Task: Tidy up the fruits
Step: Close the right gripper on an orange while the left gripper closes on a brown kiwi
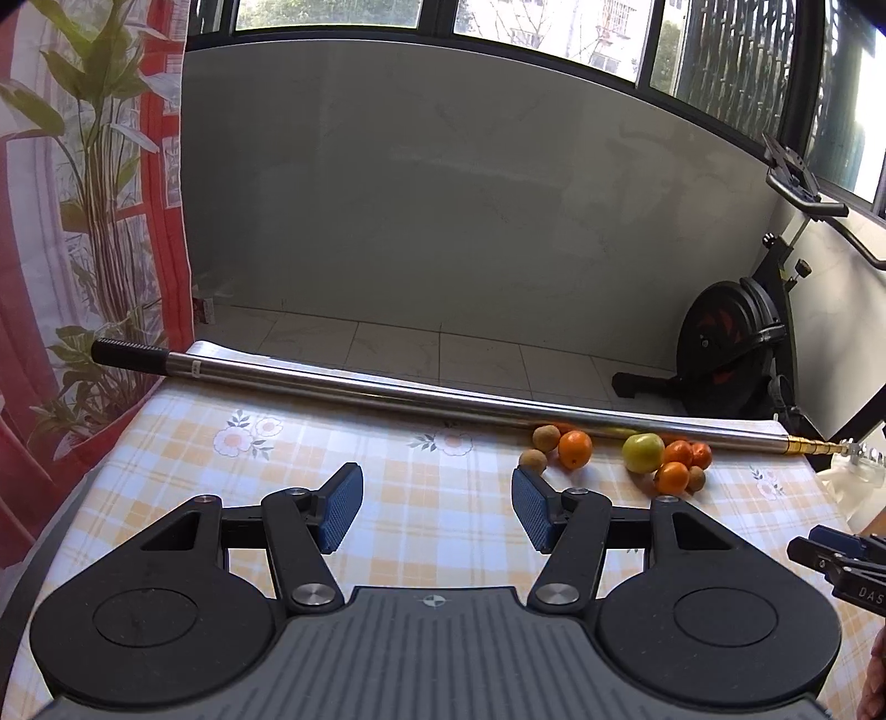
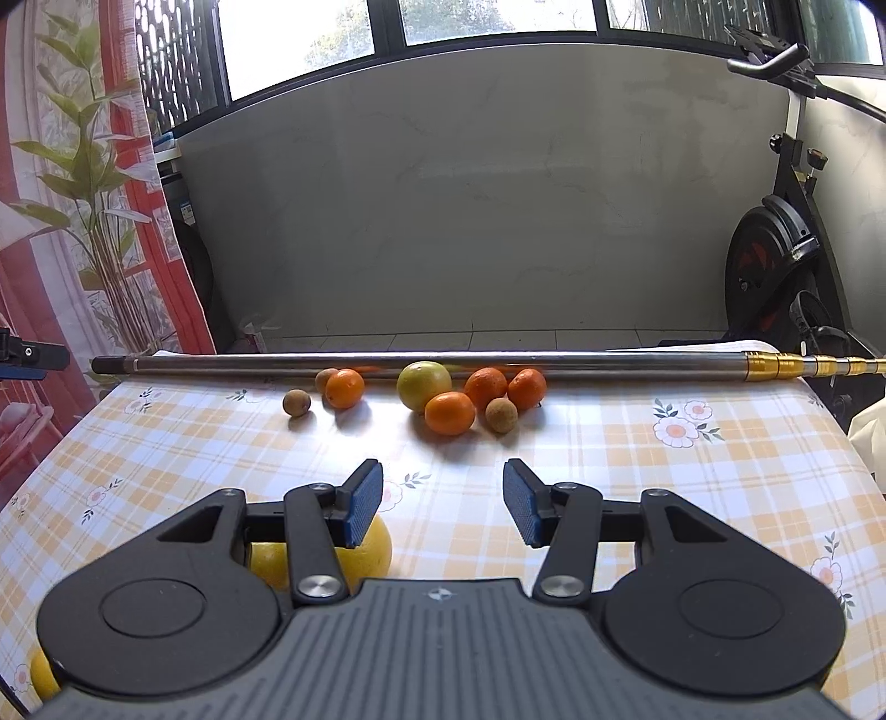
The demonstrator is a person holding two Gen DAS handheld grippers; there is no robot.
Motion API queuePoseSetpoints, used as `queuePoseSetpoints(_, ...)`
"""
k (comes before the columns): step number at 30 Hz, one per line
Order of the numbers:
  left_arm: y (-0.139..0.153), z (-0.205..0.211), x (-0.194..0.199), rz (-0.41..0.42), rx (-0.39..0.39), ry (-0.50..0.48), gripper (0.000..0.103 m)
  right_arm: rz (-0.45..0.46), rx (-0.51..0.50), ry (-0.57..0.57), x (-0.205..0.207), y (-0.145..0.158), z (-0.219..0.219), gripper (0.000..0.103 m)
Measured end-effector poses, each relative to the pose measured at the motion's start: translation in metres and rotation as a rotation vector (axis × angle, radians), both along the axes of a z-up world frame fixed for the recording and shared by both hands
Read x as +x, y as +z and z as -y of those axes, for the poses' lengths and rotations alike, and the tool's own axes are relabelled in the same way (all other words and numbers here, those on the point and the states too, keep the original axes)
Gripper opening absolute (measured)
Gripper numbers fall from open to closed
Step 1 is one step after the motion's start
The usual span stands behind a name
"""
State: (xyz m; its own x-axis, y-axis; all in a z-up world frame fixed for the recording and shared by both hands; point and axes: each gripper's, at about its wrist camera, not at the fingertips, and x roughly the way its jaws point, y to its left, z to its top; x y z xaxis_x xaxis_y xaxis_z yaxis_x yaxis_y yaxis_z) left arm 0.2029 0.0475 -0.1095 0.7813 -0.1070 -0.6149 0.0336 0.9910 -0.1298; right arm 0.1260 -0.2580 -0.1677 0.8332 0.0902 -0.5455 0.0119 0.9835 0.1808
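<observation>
Hovering with jaws spread and empty, left gripper (image 1: 437,507) and right gripper (image 2: 443,507) face the fruits (image 2: 437,396) clustered against the metal pole (image 2: 387,363) at the table's (image 2: 664,498) far edge; a careless nudge could roll them off.

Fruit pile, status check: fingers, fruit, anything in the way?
Left gripper and right gripper both open, empty. Fruit pile untouched against the metal pole. Yellow fruit sits under the right gripper's left finger.

Bright daylight from windows (image 2: 310,39); sharp focus; fisheye bending at edges.
</observation>
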Motion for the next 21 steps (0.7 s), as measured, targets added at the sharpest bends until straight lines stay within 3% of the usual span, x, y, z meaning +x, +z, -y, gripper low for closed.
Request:
queuePoseSetpoints(5,-0.02,0.022,0.042,-0.035,-0.05,0.0,0.06,0.013,-0.019,-0.023,0.022,-0.008,0.008,0.052)
queuePoseSetpoints(12,-0.057,0.055,0.08,-0.044,-0.027,-0.042,0.056,0.027,-0.067,-0.041,0.054,-0.025,0.015,0.05)
queuePoseSetpoints(21,-0.091,0.049,0.108,-0.085,-0.075,-0.006,0.055,0.045,-0.077,-0.101,0.095,-0.048,0.03,0.047)
